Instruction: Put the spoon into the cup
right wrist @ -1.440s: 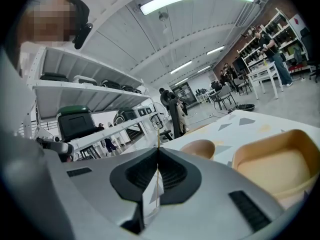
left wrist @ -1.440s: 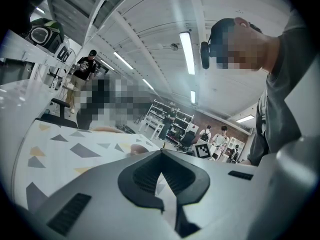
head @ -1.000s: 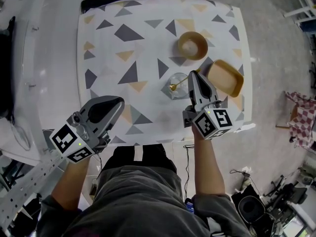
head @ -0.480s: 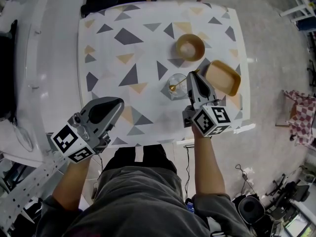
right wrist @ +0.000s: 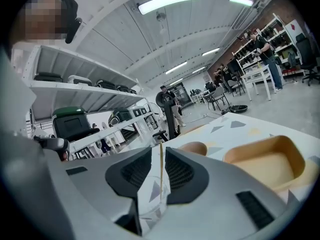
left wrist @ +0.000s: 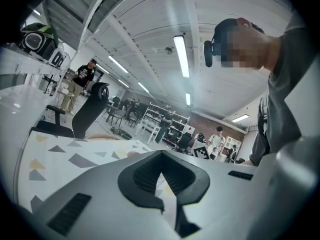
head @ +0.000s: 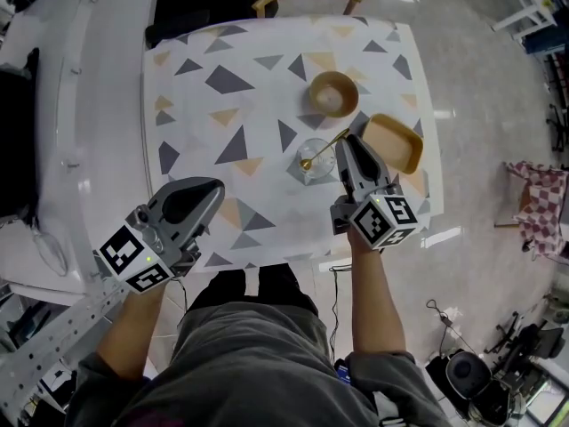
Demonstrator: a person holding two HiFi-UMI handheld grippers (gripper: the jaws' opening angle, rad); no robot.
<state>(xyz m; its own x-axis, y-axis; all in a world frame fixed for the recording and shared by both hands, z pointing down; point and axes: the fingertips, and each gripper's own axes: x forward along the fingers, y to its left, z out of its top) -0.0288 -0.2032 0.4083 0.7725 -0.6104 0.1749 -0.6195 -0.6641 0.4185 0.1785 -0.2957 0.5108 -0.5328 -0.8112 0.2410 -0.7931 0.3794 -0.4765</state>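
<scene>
We judge the spoon [head: 324, 149] light, stiff, slippery, best held by its thin handle, which the right hand-held gripper [head: 343, 140] brackets slightly spread; left hand-held gripper [head: 213, 186] pressed together

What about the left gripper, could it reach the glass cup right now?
Probably yes: only bare tablecloth lies between the left gripper and the cup; the right gripper is at the cup's other side.

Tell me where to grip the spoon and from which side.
Grip the spoon by its upper handle, since its bowl sits down inside the cup. The handle leans out over the rim toward the right gripper, whose open jaws flank it. Coming from that side and closing across the thin stem looks best.
</scene>
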